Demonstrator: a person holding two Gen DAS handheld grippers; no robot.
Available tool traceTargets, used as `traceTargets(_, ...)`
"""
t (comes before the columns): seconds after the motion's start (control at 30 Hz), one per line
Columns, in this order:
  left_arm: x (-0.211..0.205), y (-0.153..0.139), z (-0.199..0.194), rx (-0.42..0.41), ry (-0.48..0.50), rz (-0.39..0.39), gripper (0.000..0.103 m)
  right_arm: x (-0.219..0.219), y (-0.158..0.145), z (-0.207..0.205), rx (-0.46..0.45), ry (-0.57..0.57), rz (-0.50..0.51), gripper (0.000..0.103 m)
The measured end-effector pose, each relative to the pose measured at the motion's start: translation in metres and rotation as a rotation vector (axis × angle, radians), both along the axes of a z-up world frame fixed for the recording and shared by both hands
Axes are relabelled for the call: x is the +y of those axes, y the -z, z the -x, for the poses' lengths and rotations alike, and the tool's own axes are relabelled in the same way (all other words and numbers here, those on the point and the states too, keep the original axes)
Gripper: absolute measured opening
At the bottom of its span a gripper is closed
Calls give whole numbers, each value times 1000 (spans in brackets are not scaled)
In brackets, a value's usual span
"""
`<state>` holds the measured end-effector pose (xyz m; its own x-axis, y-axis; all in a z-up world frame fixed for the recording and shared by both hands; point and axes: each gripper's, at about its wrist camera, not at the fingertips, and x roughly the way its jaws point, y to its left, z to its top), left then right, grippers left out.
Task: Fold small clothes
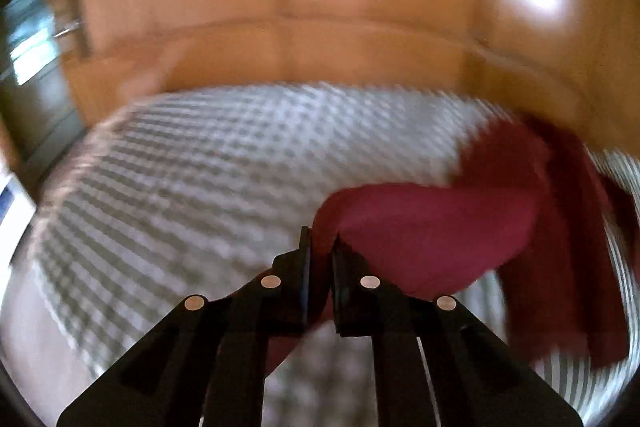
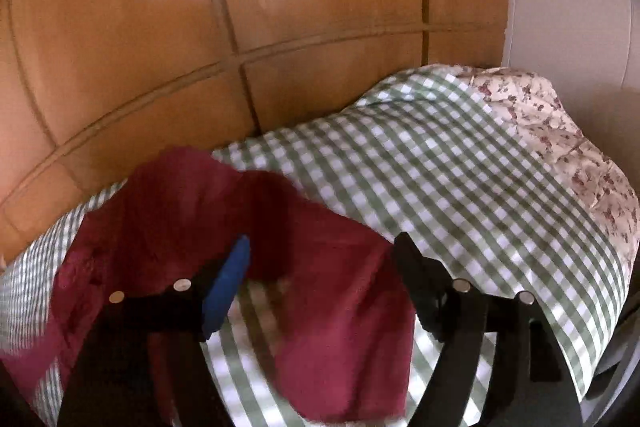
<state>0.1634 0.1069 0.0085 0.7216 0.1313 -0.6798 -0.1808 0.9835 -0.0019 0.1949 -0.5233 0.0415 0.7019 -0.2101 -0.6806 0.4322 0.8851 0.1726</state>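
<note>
A small dark red garment (image 2: 332, 291) lies crumpled on a green-and-white checked bed cover (image 2: 460, 187). My left gripper (image 1: 322, 239) is shut on an edge of the red garment (image 1: 432, 227) and holds that part lifted above the cover; this view is blurred by motion. My right gripper (image 2: 320, 247) is open, its blue-padded left finger (image 2: 230, 283) over the garment and its black right finger (image 2: 416, 275) at the garment's right edge, above the cloth.
A wooden panelled wardrobe (image 2: 200, 27) stands right behind the bed. A floral pillow or quilt (image 2: 560, 131) lies at the right end of the cover, by a white wall (image 2: 568, 7). The checked cover (image 1: 200, 179) stretches left of the left gripper.
</note>
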Motion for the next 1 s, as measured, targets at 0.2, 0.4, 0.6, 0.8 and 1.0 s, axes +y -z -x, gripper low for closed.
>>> traceTargets(0.2, 25, -41, -4, -142, -180, -30, 81, 46, 35, 60, 84, -219, -220, 73)
traceTargets(0.4, -27, -7, 29, -70, 148, 112, 77, 123, 75, 119, 188, -478, -516, 58)
traceTargets(0.6, -80, 60, 47, 192, 411, 418, 71, 161, 82, 133, 138, -508, -672, 56)
traceTargets(0.8, -142, 85, 66, 228, 585, 326, 71, 179, 74, 119, 128, -518, -656, 46)
traceTargets(1.0, -166, 99, 61, 238, 644, 176, 6, 187, 50, 111, 121, -525, -463, 11)
